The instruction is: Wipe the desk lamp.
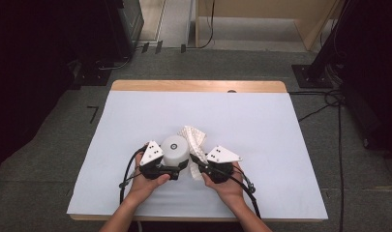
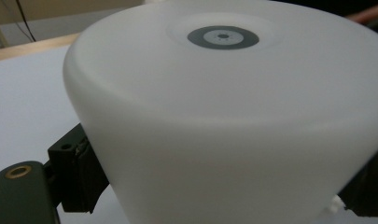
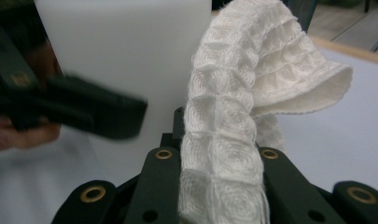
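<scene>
Inverted white cup clamped; cloth pinched.
Left gripper (image 1: 180,167) grips the upturned white cup (image 1: 175,150) across its sides; contents hidden. Right gripper (image 1: 195,162) pinches the white waffle cloth (image 1: 194,137) beside it.

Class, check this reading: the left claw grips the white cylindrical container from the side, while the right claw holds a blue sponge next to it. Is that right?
Not quite. The right claw holds a white waffle-weave cloth, not a blue sponge; the right gripper view shows it pinched between the jaws. The rest stands: the left claw grips the white cylindrical container from the side.

One white cylinder (image 1: 175,150), one waffle-weave cloth (image 1: 194,137), two tools, one table (image 1: 261,125).
</scene>
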